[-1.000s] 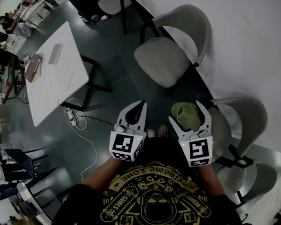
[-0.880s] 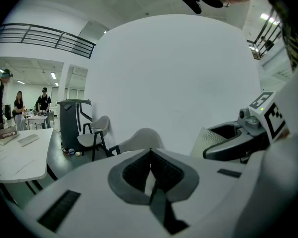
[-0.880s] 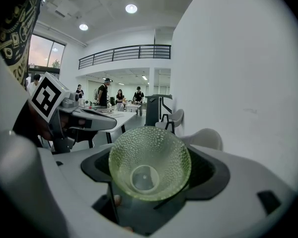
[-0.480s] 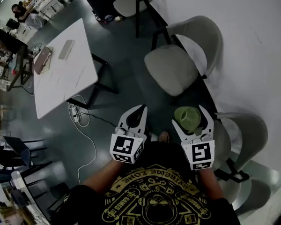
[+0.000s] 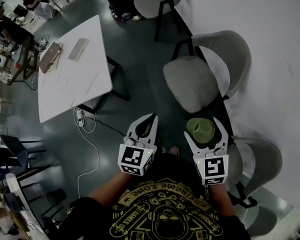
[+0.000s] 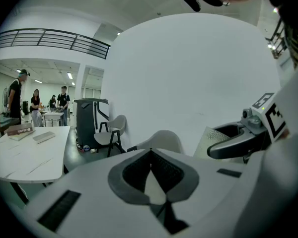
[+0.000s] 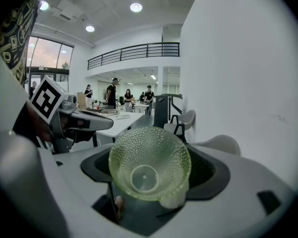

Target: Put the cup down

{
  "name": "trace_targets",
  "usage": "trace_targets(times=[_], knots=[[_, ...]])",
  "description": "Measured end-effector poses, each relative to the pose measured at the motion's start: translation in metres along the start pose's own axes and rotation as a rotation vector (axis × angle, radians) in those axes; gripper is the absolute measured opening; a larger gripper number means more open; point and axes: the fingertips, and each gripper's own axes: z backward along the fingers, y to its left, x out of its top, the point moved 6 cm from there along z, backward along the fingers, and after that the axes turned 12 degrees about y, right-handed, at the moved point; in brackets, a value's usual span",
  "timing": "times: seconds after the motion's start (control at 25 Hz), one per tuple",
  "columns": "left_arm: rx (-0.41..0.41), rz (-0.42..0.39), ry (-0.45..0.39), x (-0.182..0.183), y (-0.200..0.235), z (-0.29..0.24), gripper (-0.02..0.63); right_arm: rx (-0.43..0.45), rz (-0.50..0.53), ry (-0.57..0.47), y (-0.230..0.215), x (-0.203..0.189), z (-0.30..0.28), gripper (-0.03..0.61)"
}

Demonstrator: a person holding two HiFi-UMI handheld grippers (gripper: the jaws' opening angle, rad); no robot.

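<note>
We look steeply down at a person standing on a dark floor and holding a gripper in each hand at waist height. The right gripper (image 5: 202,128) has its jaws spread around a green dimpled cup (image 7: 150,168) and pinches it from both sides. The cup's open mouth faces that gripper's camera and it looks empty. It hangs in the air above the floor, beside a grey chair (image 5: 255,159), and rests on nothing. The left gripper (image 5: 150,119) points forward with its jaws pressed together and nothing between them.

A white table (image 5: 75,84) stands well apart to the left, and a second chair (image 5: 190,84) is ahead. We judge the task not yet begun. The cup has to reach a surface, be lowered upright, and be released.
</note>
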Motion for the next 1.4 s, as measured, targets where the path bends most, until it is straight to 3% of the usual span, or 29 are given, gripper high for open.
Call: trace_targets(times=[0.92,1.4], knots=[[0.039,0.056,-0.081,0.06,0.171,-0.016,0.011,0.009,0.107,0.04,0.05,0.138,-0.132,0.405],[0.098,0.094,-0.115,0.065,0.259,-0.002,0.01,0.049,0.186,0.023,0.1,0.197,-0.195,0.405]])
